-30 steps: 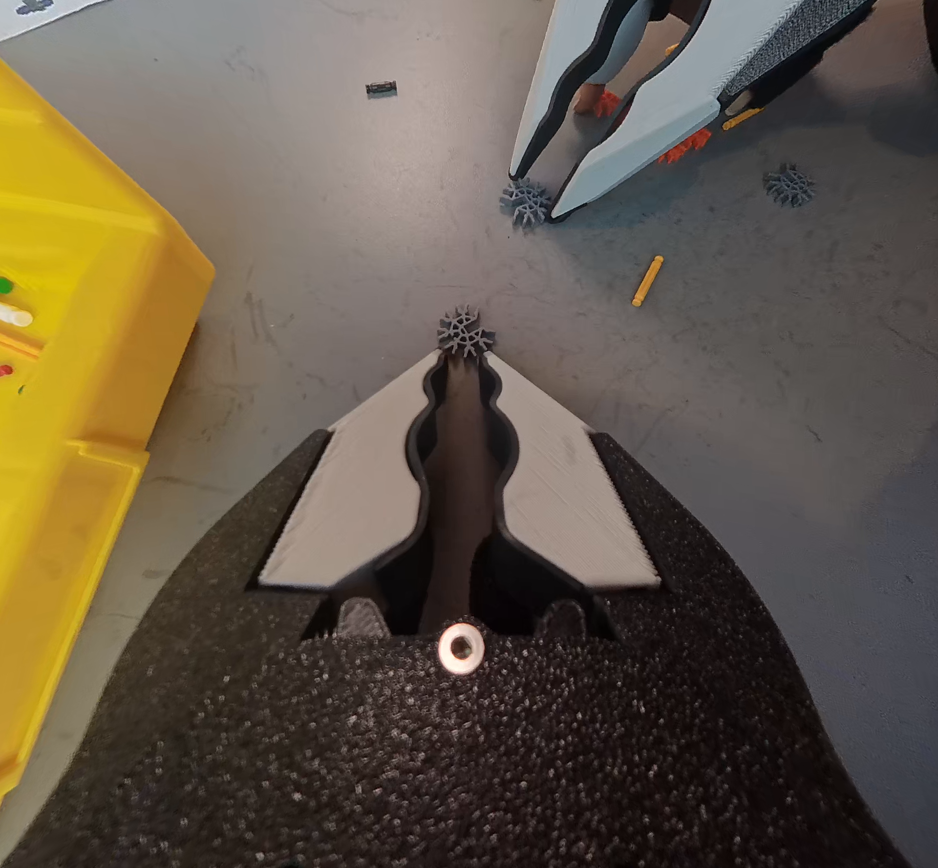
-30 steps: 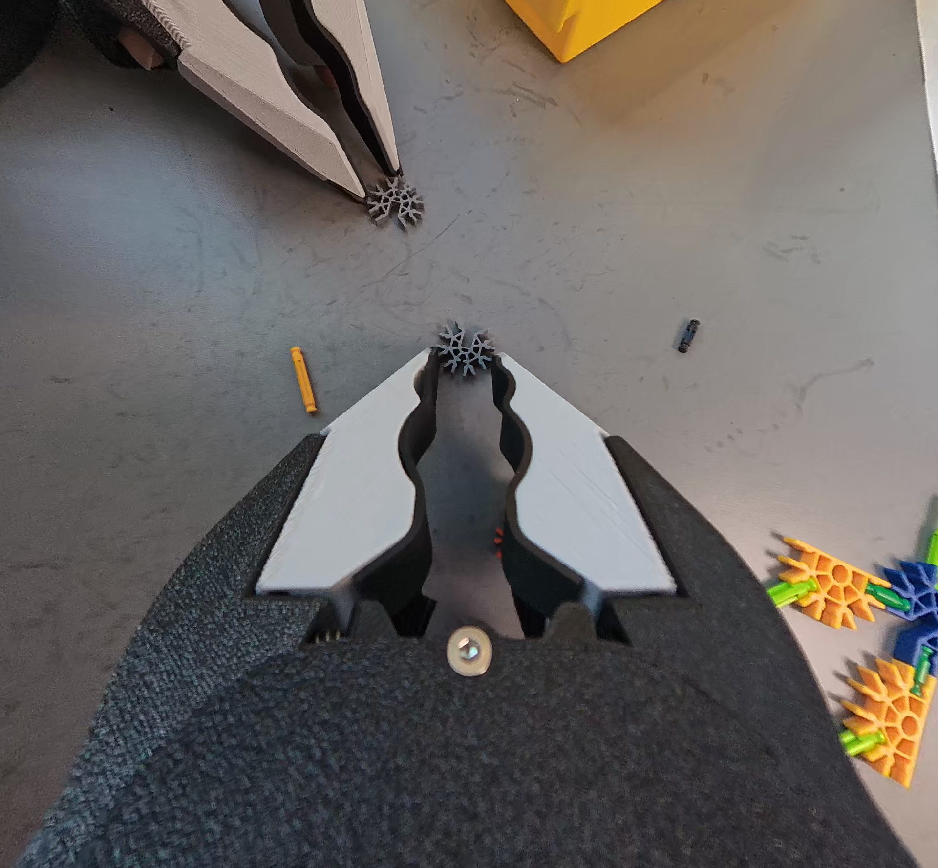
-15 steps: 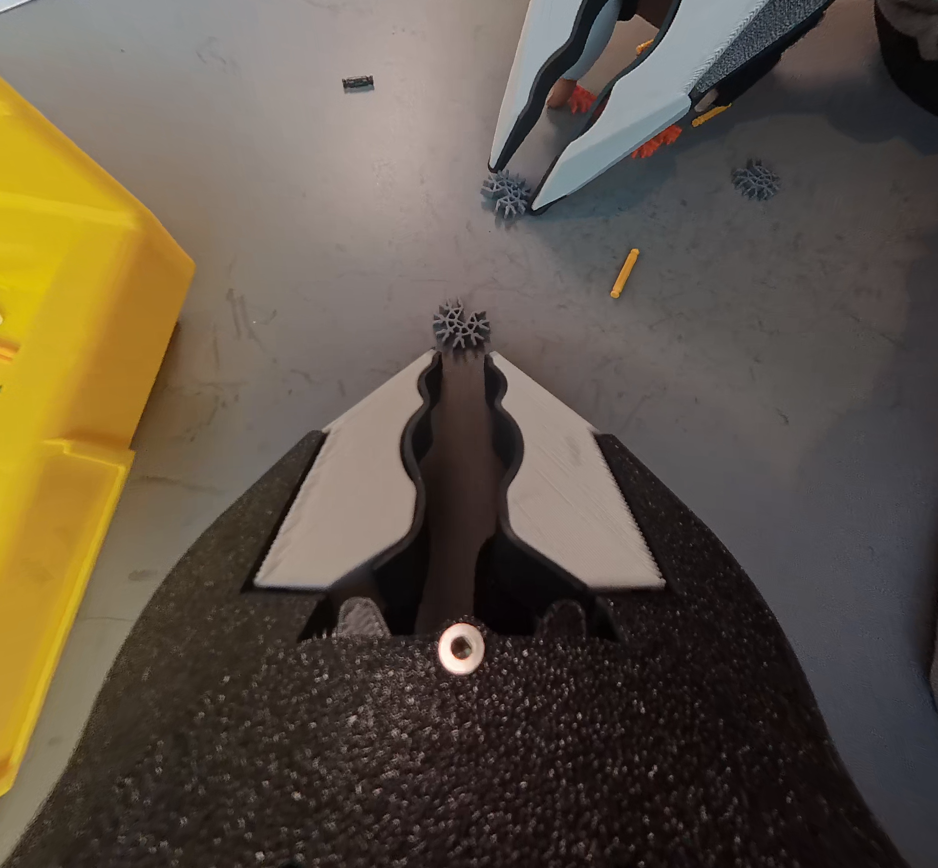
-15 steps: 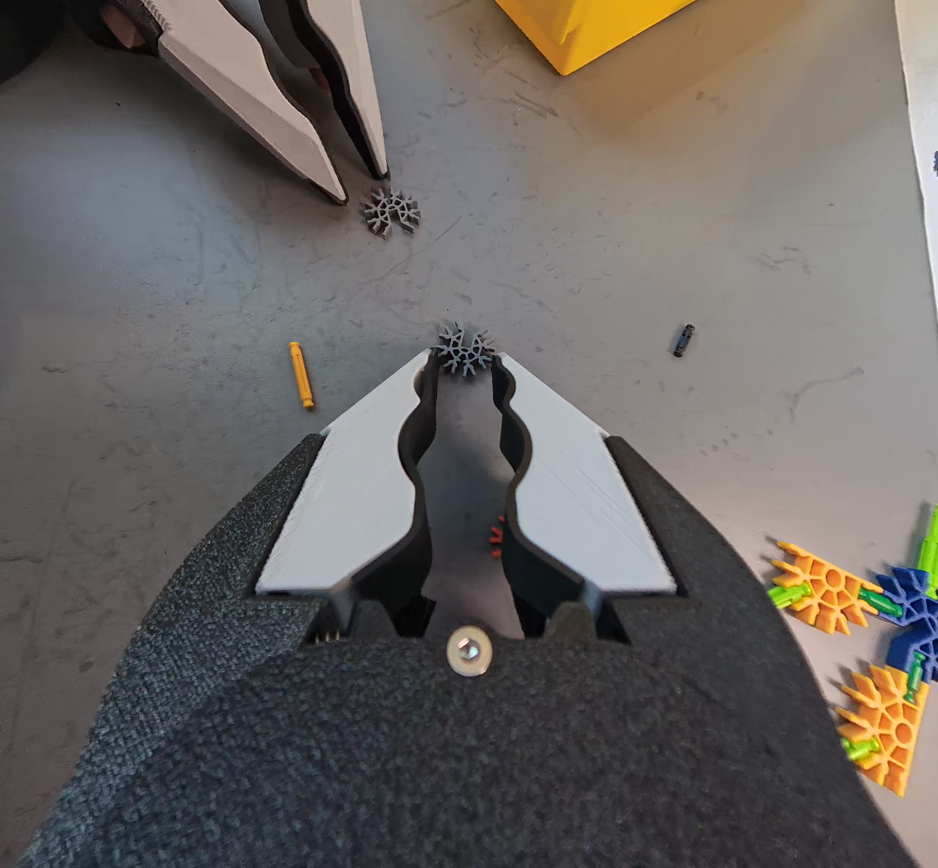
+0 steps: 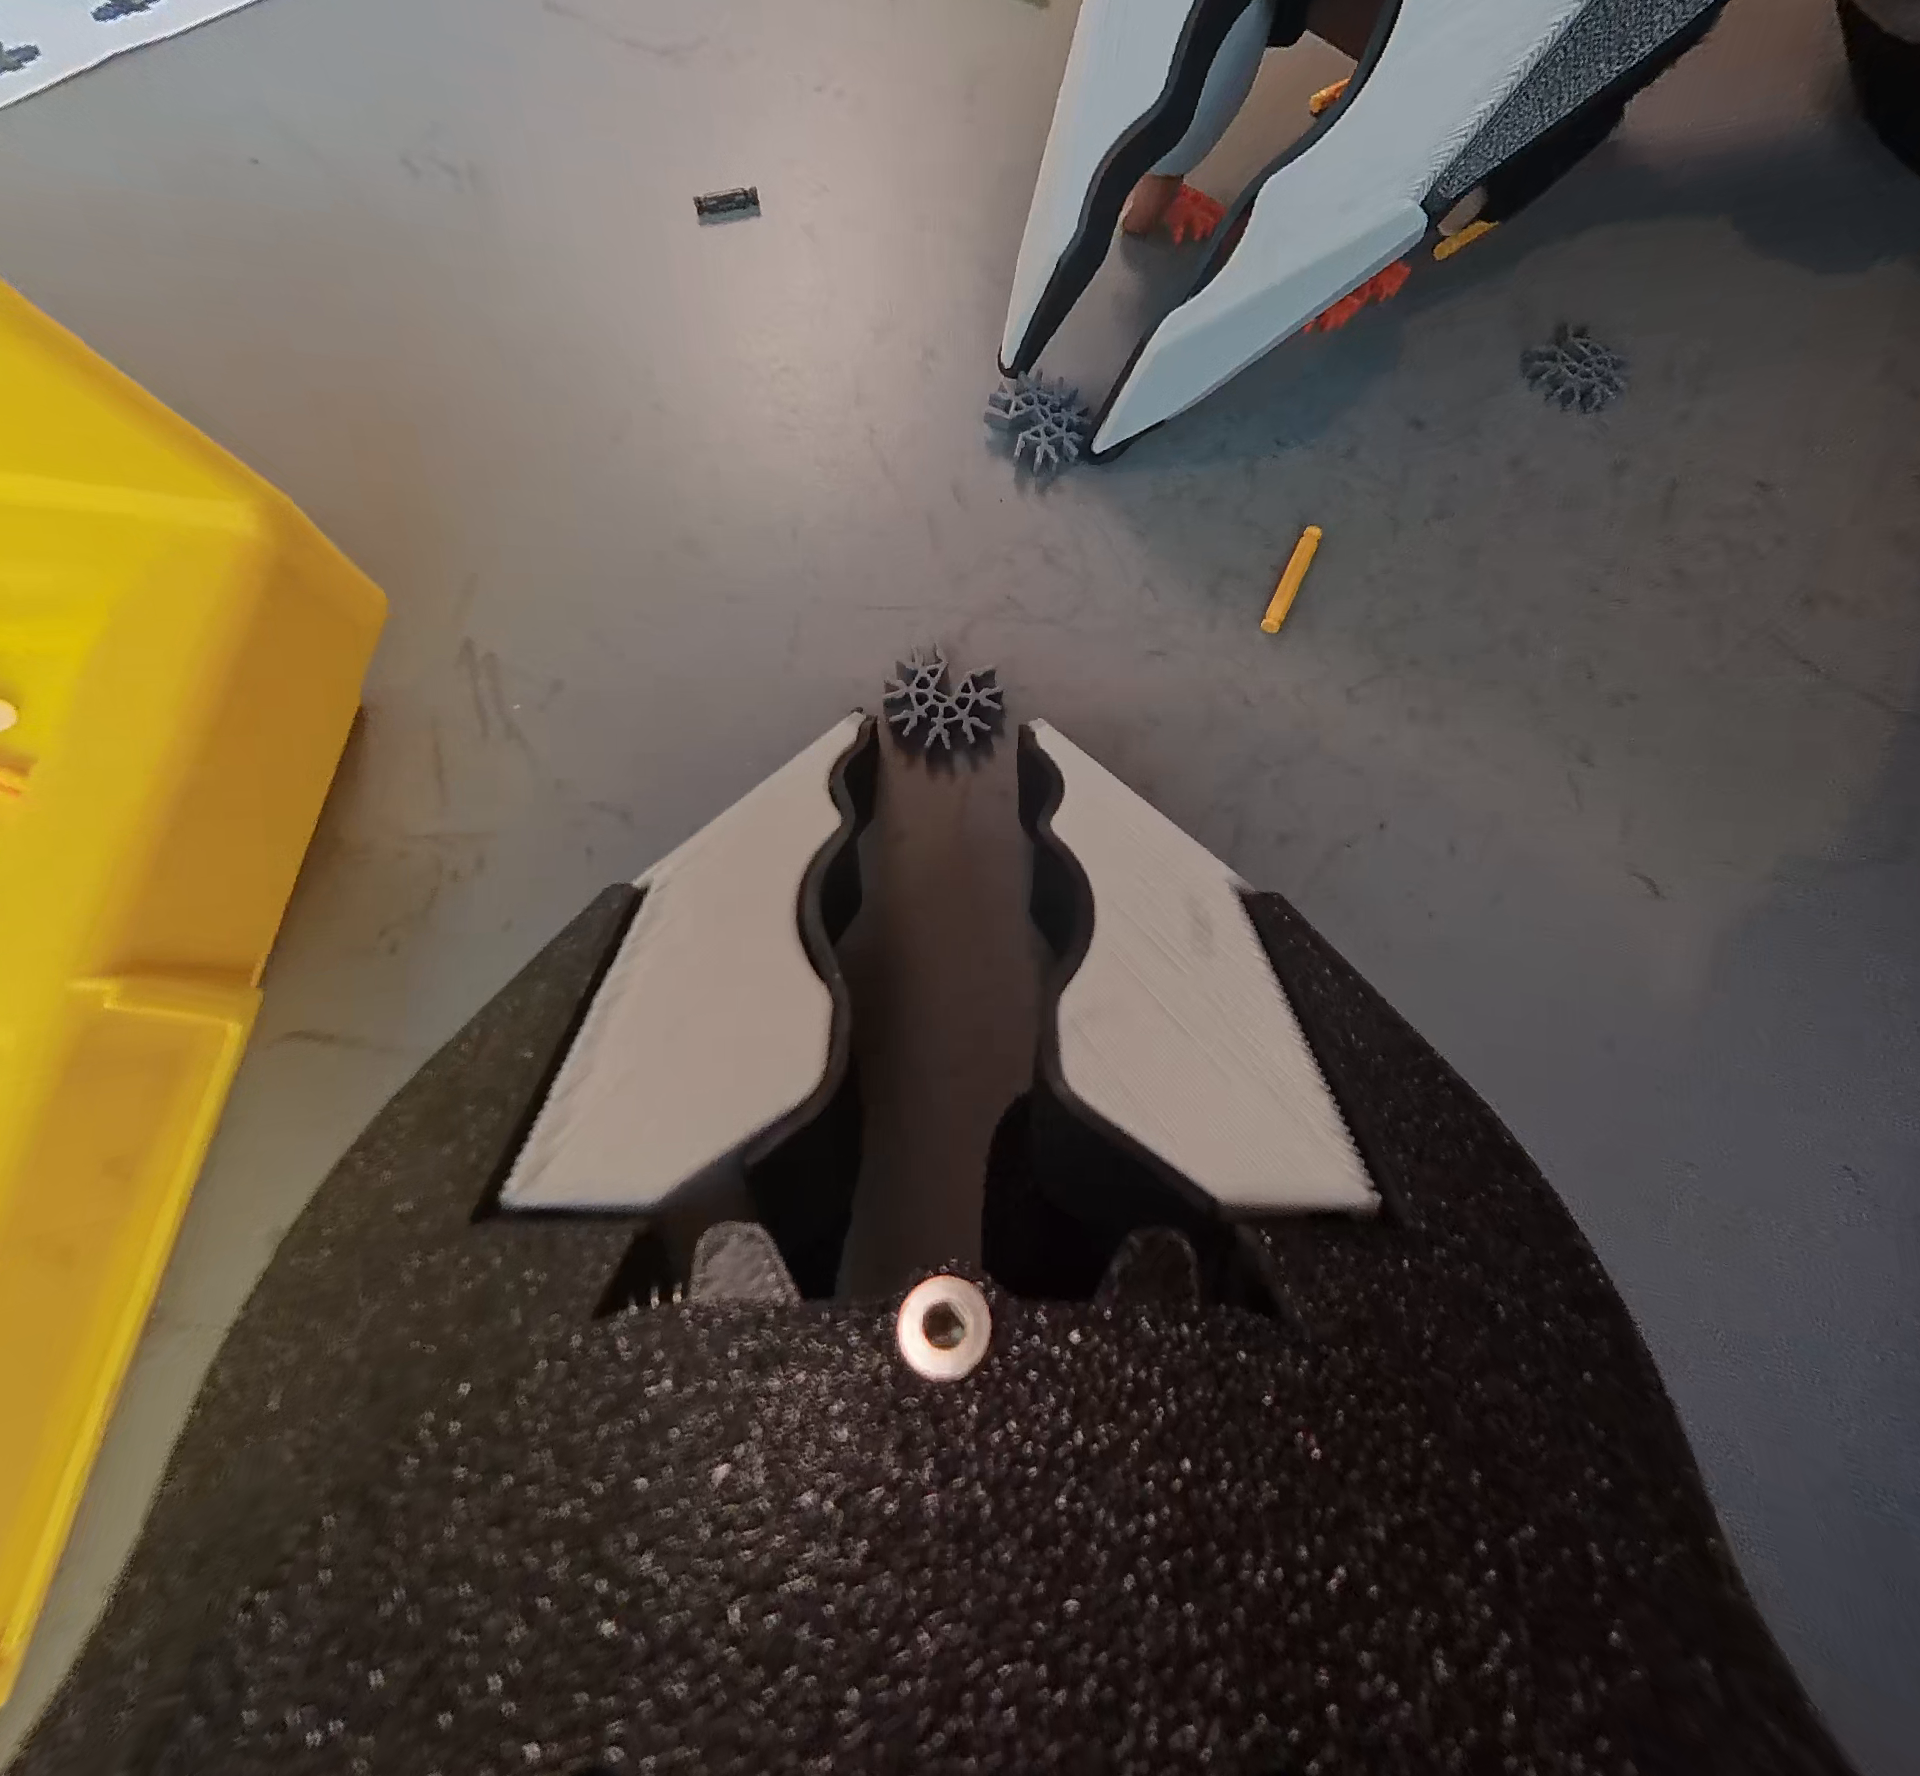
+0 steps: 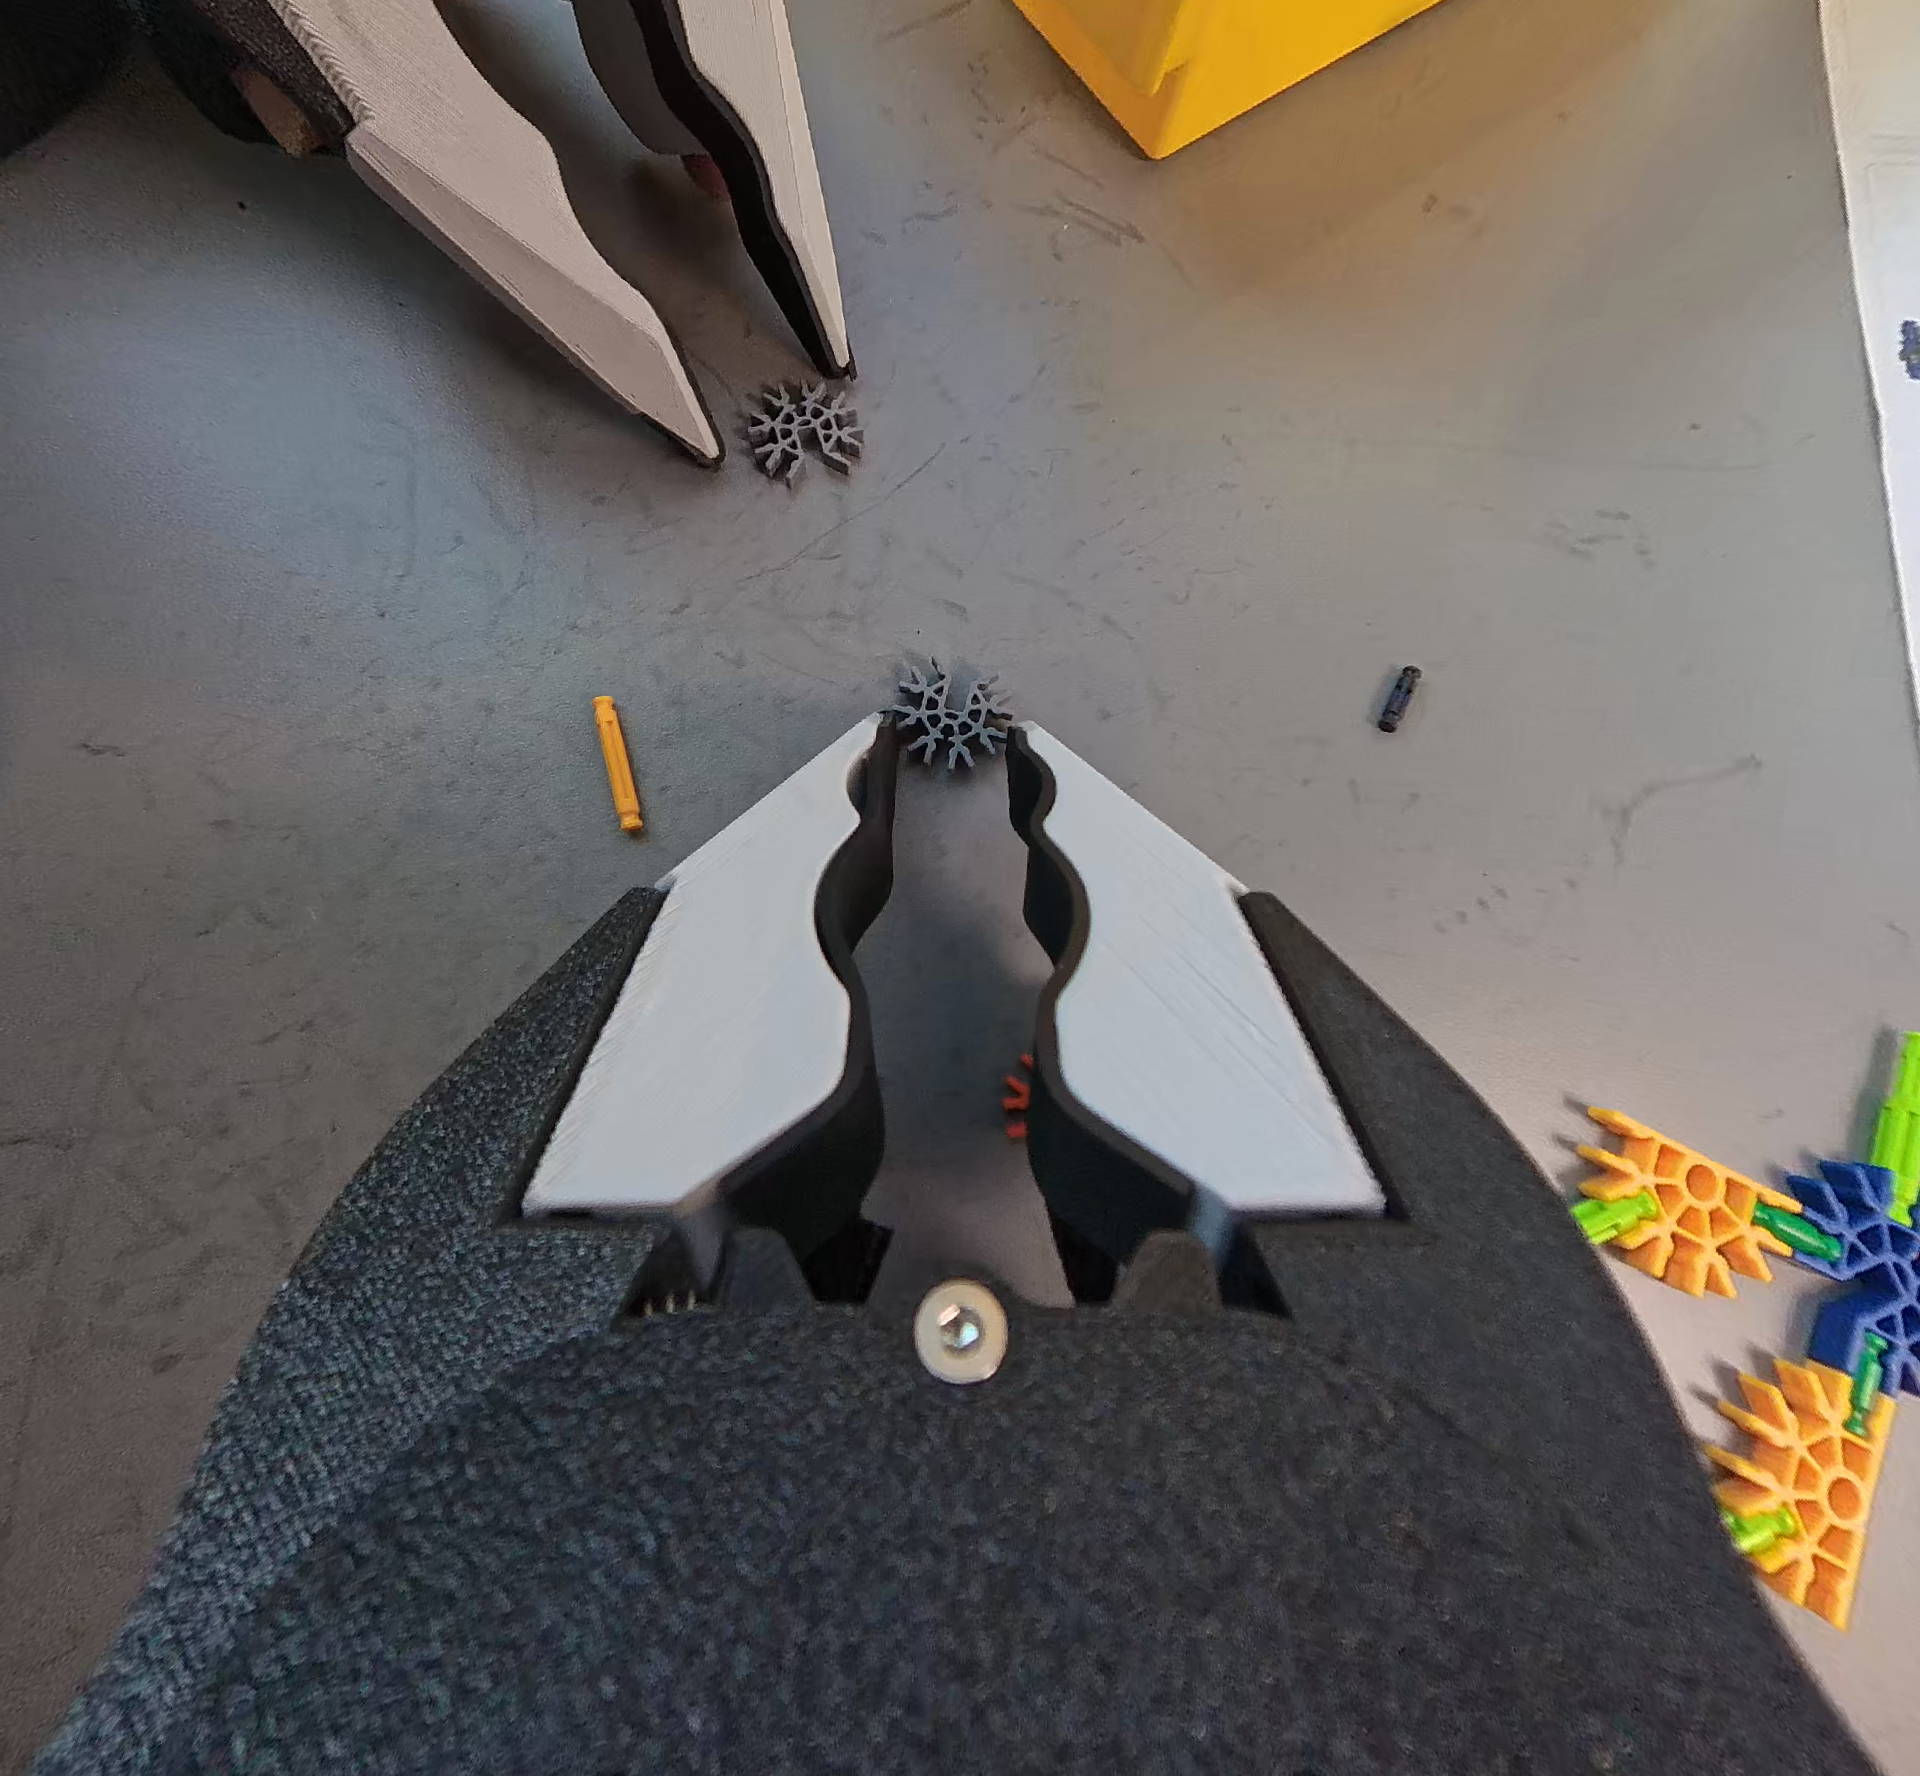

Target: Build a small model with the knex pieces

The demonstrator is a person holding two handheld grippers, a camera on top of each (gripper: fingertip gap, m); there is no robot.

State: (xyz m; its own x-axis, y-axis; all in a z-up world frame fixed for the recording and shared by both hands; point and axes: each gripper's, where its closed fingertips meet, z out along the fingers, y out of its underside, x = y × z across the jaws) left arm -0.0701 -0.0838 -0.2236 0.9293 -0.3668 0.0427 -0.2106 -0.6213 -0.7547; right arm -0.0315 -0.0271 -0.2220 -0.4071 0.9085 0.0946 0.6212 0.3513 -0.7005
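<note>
Grey connector (image 5: 943,710): where does it sit off the left gripper (image 5: 943,724)?
— Dead ahead, flat on the table (image 5: 623,479), right at the fingertips. Jaws stand a little apart, the gap just wider than the piece. From the right wrist view it lies just past the tips and looks free of them.
Long axis?
— None to note. It is a round, toothed snowflake disc, dark grey, one notch open on the far side.
Right gripper (image 6: 948,727)?
— Narrow, with a fingertip against each side of a second grey connector (image 6: 951,720), also flat on the table. So each gripper is nearest its own piece, and the two pieces lie near each other.
Further out?
— Orange rod (image 6: 615,762) to the right gripper's left, black rod (image 6: 1397,698) to its right, a third grey connector (image 5: 1574,367) beyond it, and a yellow bin (image 5: 156,687) on the left gripper's left.
</note>
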